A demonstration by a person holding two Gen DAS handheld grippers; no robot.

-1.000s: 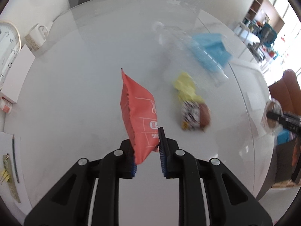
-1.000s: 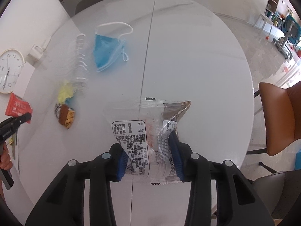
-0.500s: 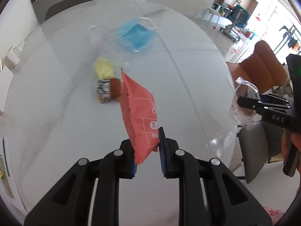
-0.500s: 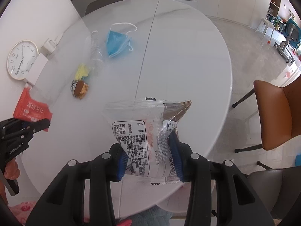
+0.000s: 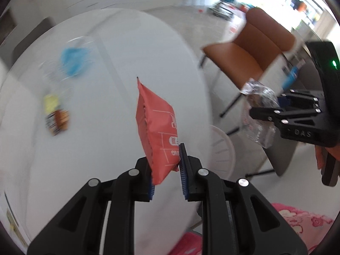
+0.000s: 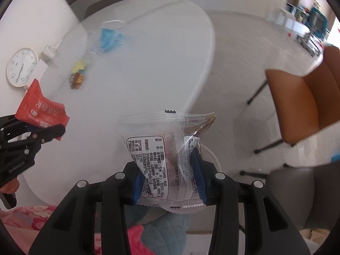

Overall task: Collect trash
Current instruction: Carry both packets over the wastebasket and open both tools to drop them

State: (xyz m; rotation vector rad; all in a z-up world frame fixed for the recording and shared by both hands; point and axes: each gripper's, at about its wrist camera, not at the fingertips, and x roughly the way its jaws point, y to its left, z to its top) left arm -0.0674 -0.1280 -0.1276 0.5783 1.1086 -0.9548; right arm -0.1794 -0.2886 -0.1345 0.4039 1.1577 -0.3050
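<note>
White counter [image 5: 110,170] at 10 o'clock; red packet [image 5: 157,131] is pinched in left claw [image 5: 166,177], clear wrapper [image 6: 167,159] in right claw [image 6: 169,179], presumably carried binward.

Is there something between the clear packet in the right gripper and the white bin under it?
Nothing visible. The clear packet, clamped in the right gripper, hangs directly over the white bin, whose rim shows behind it.

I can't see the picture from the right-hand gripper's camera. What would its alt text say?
The right gripper clamps a clear plastic snack wrapper with black print, held beyond the edge of a white oval table. At the left edge, the left gripper holds a red packet. A blurred blue face mask and a small wrapper lie on the table; an orange chair stands right.
</note>
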